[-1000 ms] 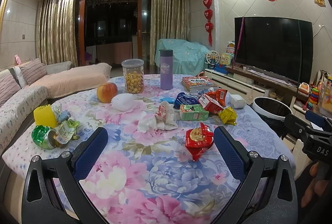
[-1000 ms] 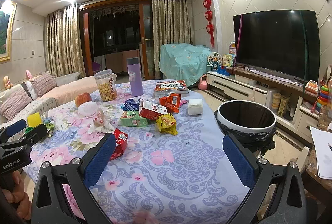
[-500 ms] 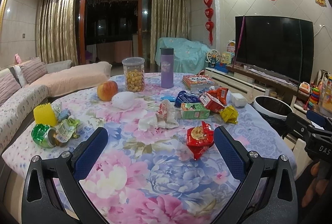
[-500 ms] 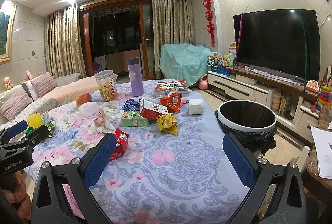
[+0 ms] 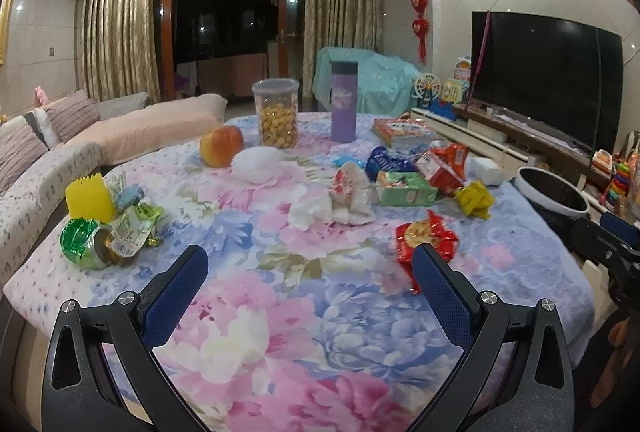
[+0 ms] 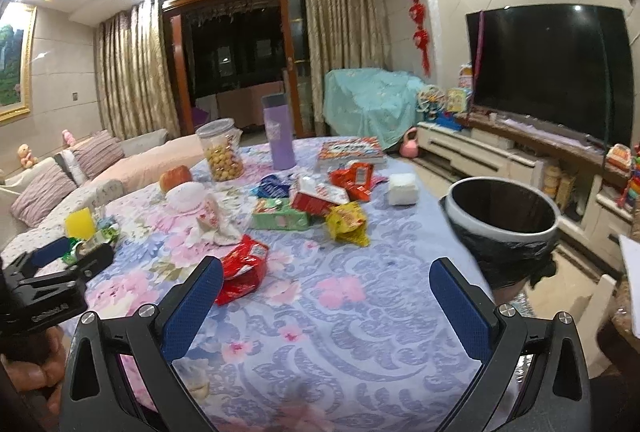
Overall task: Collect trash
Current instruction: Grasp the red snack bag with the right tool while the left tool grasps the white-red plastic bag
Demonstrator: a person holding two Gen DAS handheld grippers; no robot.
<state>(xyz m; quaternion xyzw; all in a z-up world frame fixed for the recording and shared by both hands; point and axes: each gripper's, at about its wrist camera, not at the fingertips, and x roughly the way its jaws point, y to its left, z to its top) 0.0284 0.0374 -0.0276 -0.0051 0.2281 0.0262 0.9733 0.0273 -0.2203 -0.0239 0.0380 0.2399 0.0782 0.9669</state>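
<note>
My left hand-held gripper [image 5: 308, 272]: wide, empty | my right hand-held gripper [image 6: 326, 282]: wide, empty | red snack wrapper [image 6: 242, 268] at 11 o'clock on counter [image 6: 360, 312] | bin [image 6: 502, 220] at 1 o'clock

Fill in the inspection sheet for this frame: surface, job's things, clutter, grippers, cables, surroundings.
Surface: floral tablecloth, no bare table visible.
Job's things: red snack wrapper, yellow wrapper, green box, crumpled tissue, green wrappers; lined trash bin beside the table.
Clutter: apple, snack jar, purple bottle, book.
Grippers: left gripper and right gripper, jaws open, empty.
Cables: nothing seen.
Surroundings: sofa, television.
</note>
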